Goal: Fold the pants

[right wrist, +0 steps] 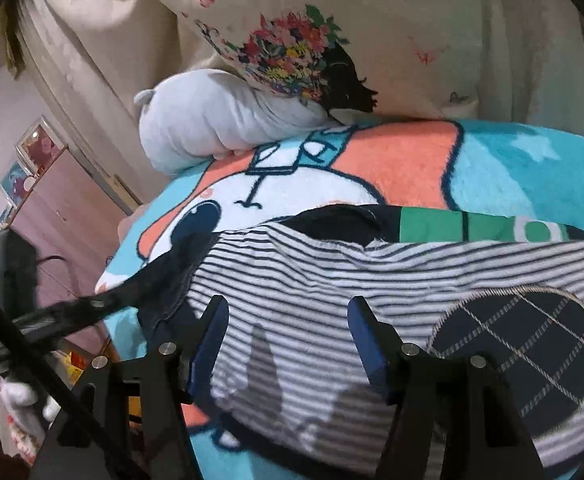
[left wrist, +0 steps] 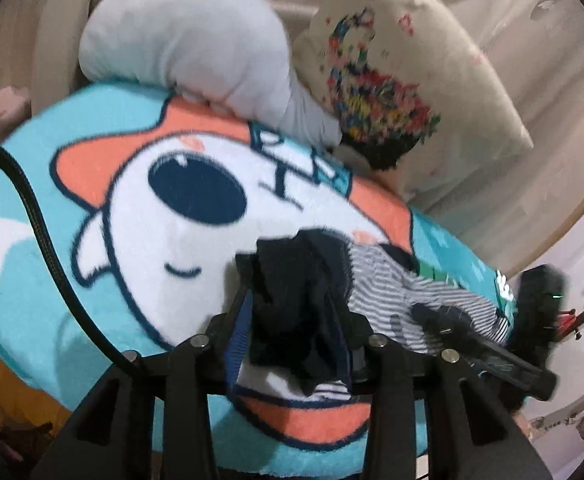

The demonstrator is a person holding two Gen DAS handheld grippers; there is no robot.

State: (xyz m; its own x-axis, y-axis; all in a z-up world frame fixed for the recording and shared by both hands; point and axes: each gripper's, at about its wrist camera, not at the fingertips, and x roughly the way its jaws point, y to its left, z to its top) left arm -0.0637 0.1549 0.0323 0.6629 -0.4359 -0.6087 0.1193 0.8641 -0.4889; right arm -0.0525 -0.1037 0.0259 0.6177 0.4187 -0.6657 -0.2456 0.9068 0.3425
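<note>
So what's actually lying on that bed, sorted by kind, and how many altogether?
Striped pants: 1
Cartoon blanket: 1
Flower-print pillow: 1
Pale grey plush cushion: 1
Total: 4

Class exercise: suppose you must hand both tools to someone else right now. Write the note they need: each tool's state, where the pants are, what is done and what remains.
Left tool: shut on the dark navy waistband end of the striped pants, bunched between its fingers.
Right tool: open, hovering just over the striped fabric, gripping nothing.
Pants: spread across the cartoon blanket, with a navy diamond-stitched patch near the right tool. Grey plush pillow and floral cushion lie behind.
Done: one end picked up.
Left: grip the fabric with the right tool, probably, then make the fold and flatten it. No neat fold shows yet.
</note>
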